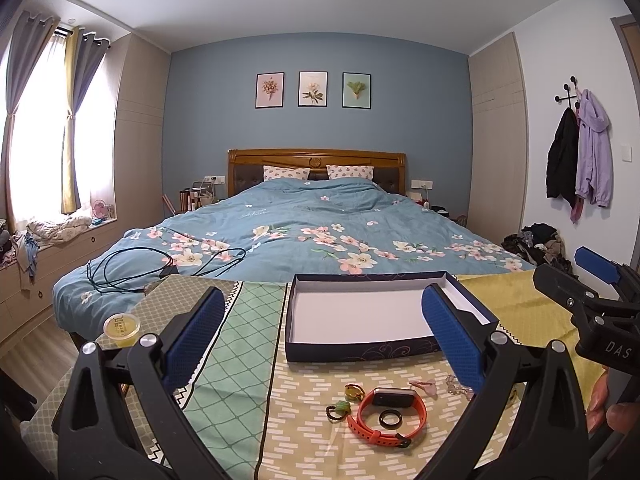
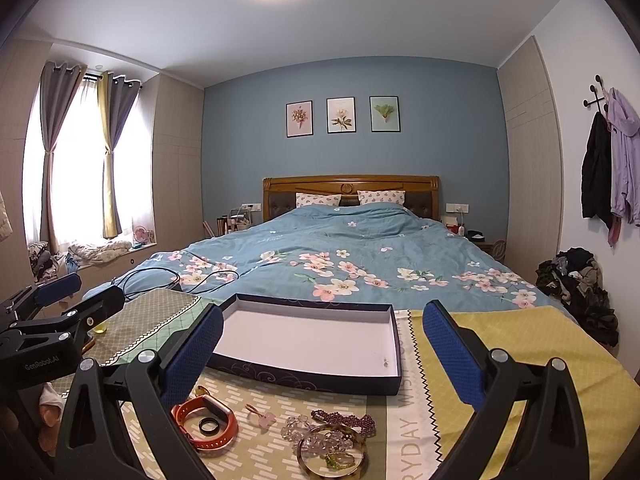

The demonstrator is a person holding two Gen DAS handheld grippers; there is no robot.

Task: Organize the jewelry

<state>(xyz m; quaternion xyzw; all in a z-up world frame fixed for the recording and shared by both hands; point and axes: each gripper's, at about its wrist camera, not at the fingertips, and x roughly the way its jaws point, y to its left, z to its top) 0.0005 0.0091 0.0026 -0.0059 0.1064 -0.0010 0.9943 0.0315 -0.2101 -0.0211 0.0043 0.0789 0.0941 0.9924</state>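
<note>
A shallow dark-blue box (image 1: 356, 350) (image 2: 312, 380) with a white inside lies empty on the patterned cloth. In front of it the jewelry is scattered: an orange watch band (image 1: 390, 416) (image 2: 208, 424) with a dark ring (image 1: 389, 417) (image 2: 209, 425) inside its loop, a gold ring (image 1: 354, 391), a green bead piece (image 1: 340, 408), a pink clip (image 1: 424, 386) (image 2: 262, 416), clear beads (image 2: 316, 436), purple beads (image 2: 348, 420) and a gold bangle (image 2: 332, 456). My left gripper (image 1: 320, 344) is open above the watch band, holding nothing. My right gripper (image 2: 322, 354) is open above the beads, empty too.
A small yellow-lidded cup (image 1: 122, 330) sits on the cloth at the left. Behind the cloth stretches a floral blue bed (image 2: 360, 260) with black cables (image 1: 160, 264) on it. Clothes lie piled (image 2: 576, 284) on the floor at the right.
</note>
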